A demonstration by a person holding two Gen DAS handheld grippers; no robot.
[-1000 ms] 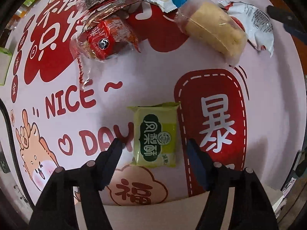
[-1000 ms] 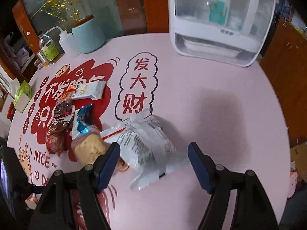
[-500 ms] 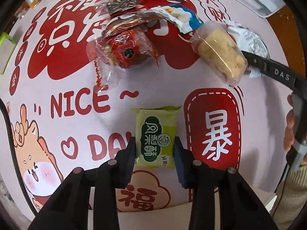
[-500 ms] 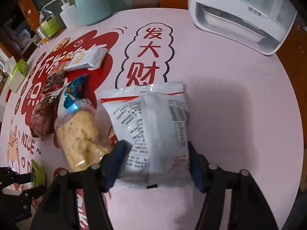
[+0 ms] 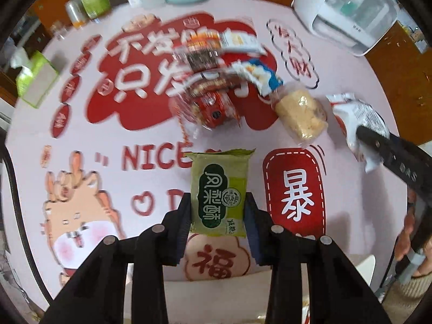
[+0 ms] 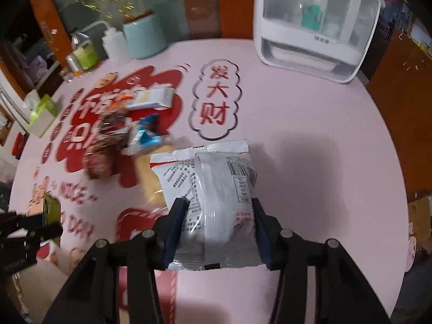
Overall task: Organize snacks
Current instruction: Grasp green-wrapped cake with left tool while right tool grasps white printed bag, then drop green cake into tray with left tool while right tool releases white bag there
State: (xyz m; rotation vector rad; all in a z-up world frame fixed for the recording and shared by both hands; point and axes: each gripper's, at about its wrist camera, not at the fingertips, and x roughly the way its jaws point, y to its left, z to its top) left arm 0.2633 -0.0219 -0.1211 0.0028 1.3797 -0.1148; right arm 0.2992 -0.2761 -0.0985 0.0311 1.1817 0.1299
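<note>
Left tongs (image 5: 218,210) clamped on flat green foil pastry packet (image 5: 219,191), above the pink printed table (image 5: 108,145). Right tongs (image 6: 218,225) clamped on puffy white plastic snack bag (image 6: 213,197), over table's right side.

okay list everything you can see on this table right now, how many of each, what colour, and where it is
green snack packet: 1, green, between the left fingers
white snack bag: 1, white-silver, between the right fingers
yellow cake in clear wrap: 1, mid-table
red packet: 1, in the pile
blue-white packet: 1, in the pile
white appliance: 1, far right
teal container: 1, far edge
tissue box: 1, green, left edge
tablecloth: 1, pink with red print
left gripper: 1, black
right gripper: 1, black
</note>
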